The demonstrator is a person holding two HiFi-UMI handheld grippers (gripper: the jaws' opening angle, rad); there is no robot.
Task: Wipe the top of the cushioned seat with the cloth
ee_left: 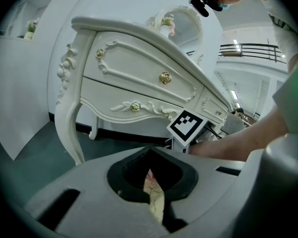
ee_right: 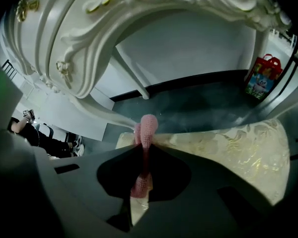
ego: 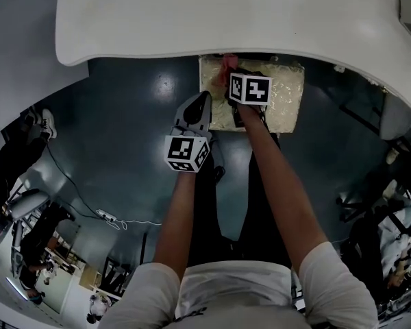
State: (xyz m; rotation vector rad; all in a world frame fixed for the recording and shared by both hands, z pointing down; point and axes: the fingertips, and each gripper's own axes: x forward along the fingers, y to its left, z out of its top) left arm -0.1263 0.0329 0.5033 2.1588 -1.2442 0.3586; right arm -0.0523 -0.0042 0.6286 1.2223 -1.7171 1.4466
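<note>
Cloth (ee_right: 148, 125) in right gripper (ee_right: 142, 150), over cushioned seat (ee_right: 238, 152)

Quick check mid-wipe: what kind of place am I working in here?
Probably a big indoor hall staged as a bedroom corner, not a home: an ornate white dressing table with mirror, a cushioned seat, yet an upper-level railing and a cable on the dark floor.

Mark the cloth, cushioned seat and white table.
cloth (ee_right: 148, 125): right gripper view, pink upper fold.
cushioned seat (ego: 285, 98): head view, bare right part of its top.
white table (ego: 226, 12): head view, bare tabletop.
</note>
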